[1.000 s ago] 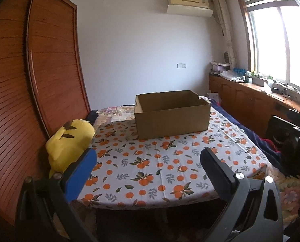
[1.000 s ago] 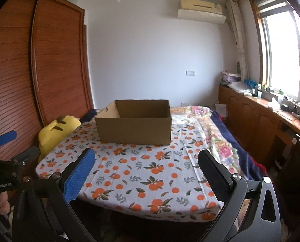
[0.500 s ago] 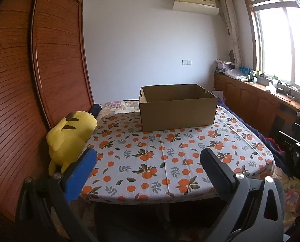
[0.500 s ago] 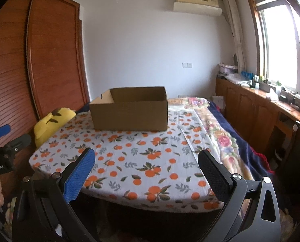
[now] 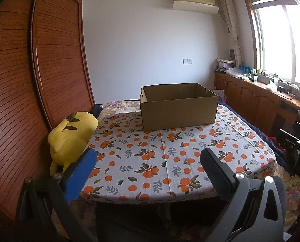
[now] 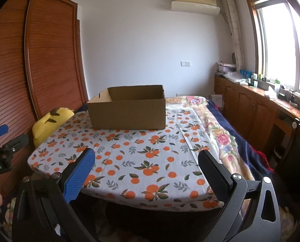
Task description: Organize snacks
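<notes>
Open cardboard box (image 5: 179, 109) stands at the centre of the frame on the far half of the orange-print tablecloth (image 5: 170, 161); its top is uncovered, with bare white wall behind it. The near half of the cloth, lower centre, lies flat and bare between the box and the table edge. At centre left, a yellow plush toy (image 5: 71, 137) leans at the cloth's edge, against the slatted wooden wardrobe (image 5: 35, 92) that closes the left of the frame. In the right wrist view, a floral blanket (image 6: 222, 137) fills the centre right beside the cloth; wooden cabinets (image 6: 256, 111) with a cluttered top run along the right edge.
</notes>
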### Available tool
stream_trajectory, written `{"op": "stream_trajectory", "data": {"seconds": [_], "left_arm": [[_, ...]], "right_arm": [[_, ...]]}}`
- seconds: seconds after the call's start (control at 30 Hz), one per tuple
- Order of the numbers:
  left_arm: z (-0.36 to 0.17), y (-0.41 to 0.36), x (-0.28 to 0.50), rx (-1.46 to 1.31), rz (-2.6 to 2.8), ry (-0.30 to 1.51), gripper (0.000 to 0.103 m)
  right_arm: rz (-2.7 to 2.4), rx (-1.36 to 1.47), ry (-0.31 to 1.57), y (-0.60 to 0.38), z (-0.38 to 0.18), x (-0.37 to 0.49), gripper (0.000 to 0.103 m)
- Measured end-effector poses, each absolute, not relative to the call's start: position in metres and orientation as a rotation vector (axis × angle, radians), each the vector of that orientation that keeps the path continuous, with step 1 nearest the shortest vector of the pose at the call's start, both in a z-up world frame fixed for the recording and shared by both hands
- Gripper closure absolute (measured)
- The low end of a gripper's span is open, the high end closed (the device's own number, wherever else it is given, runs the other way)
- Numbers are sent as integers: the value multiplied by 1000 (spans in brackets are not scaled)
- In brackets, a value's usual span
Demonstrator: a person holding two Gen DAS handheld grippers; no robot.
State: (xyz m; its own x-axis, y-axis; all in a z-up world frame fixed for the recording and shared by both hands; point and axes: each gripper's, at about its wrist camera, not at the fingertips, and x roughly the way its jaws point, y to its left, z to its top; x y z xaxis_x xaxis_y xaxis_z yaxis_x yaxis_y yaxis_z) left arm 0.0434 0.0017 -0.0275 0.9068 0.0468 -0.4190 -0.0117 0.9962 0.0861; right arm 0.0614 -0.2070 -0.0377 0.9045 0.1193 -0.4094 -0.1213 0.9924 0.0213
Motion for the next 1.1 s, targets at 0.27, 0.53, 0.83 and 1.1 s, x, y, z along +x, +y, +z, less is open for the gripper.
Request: {"op": "stream_trajectory", "data": {"seconds": [0.27,0.53,0.83,1.1], "left_arm": [[-26,3,43,85,33,429,0],[-23,5,42,86,34,421,0],[-20,6,40,89,33,417,0],[-19,6,40,95,36,414,0]], "right_arm": [[112,-5,415,-207,-37,60,0],[107,-3,415,-209,-36,59,0],[108,-3,414,-209,-37,59,0],[105,-2,414,-209,-36,59,0]]}}
